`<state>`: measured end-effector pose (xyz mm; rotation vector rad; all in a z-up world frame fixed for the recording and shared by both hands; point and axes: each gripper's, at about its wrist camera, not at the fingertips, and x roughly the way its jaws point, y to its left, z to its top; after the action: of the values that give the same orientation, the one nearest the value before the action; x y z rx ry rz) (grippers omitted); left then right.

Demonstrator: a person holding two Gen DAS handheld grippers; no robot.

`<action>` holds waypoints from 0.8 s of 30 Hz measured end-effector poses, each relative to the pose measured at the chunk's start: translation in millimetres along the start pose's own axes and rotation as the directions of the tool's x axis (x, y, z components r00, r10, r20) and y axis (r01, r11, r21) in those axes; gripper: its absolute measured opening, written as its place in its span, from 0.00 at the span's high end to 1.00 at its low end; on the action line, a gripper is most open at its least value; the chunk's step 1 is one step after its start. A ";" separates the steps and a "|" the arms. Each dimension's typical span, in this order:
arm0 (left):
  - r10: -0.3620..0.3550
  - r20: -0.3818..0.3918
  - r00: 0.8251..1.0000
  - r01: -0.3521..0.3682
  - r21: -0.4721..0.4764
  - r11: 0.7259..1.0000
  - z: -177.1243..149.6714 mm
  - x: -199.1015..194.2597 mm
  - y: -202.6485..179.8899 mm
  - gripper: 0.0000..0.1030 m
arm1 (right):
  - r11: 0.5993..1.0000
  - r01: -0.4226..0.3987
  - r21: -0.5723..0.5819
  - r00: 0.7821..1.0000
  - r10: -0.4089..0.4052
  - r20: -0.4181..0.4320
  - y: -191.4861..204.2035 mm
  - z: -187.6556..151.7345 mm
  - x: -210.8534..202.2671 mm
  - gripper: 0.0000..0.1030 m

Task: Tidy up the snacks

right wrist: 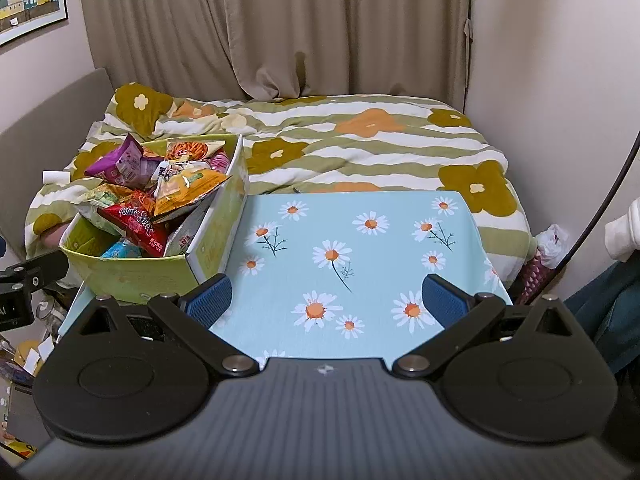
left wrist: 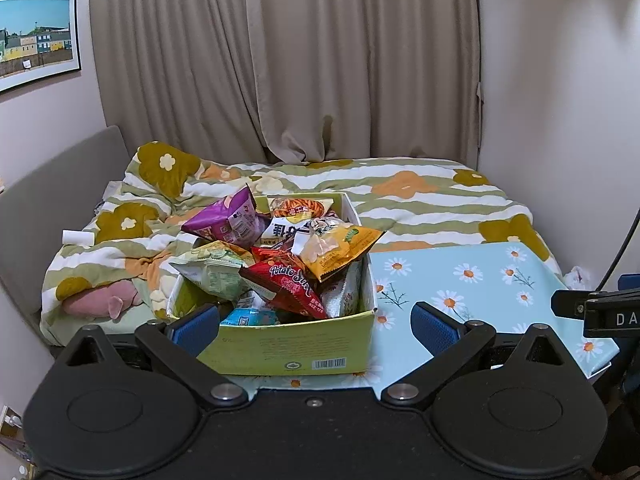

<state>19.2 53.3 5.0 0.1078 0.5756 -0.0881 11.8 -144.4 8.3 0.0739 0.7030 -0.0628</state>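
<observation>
A yellow-green cardboard box [left wrist: 288, 350] stands on the left part of a small table with a light-blue daisy cloth [left wrist: 472, 280]. It is heaped with snack bags: a purple bag [left wrist: 228, 220], a red Potato Stick bag [left wrist: 288, 284], a yellow bag [left wrist: 340, 250], a pale green bag [left wrist: 212, 268]. My left gripper [left wrist: 316, 322] is open and empty, just in front of the box. In the right wrist view the box [right wrist: 160, 276] is at the left. My right gripper [right wrist: 326, 300] is open and empty over the bare cloth [right wrist: 360, 248].
A bed with a green-striped flower quilt [left wrist: 420, 196] lies behind the table, beige curtains [left wrist: 320, 60] beyond. A pink plush toy [left wrist: 104, 300] lies on the bed at the left. A black cable [right wrist: 600, 208] hangs at the right. Clutter sits on the floor at lower left [right wrist: 28, 352].
</observation>
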 end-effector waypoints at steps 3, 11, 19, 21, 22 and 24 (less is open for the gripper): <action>-0.001 0.000 1.000 0.001 0.000 1.000 0.4 0.0 0.0 0.00 | 1.000 0.001 0.000 1.000 -0.001 0.002 -0.1 0.2 -0.1 0.00; -0.010 -0.008 1.000 0.010 0.007 1.000 2.1 5.3 0.3 0.00 | 1.000 0.013 0.006 1.000 -0.013 0.000 -1.2 -0.1 1.3 0.00; -0.010 -0.008 1.000 0.010 0.007 1.000 2.5 6.4 0.8 0.00 | 1.000 0.016 0.006 1.000 -0.016 -0.001 -0.6 0.1 2.5 0.00; -0.011 -0.009 1.000 0.011 0.007 1.000 2.3 6.1 0.7 0.00 | 1.000 0.016 0.006 1.000 -0.016 -0.002 -0.5 0.1 2.6 0.00; -0.010 -0.010 1.000 0.010 0.008 1.000 2.4 6.6 0.8 0.00 | 1.000 0.017 0.005 1.000 -0.017 -0.001 -0.5 0.1 2.4 0.00; -0.010 -0.011 1.000 0.010 0.008 1.000 2.6 6.8 0.5 0.00 | 1.000 0.018 0.003 1.000 -0.018 -0.001 -0.5 0.3 2.5 0.00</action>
<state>26.3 53.2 3.4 0.1130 0.5863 -0.0995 13.9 -145.0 6.9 0.0711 0.7047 -0.0807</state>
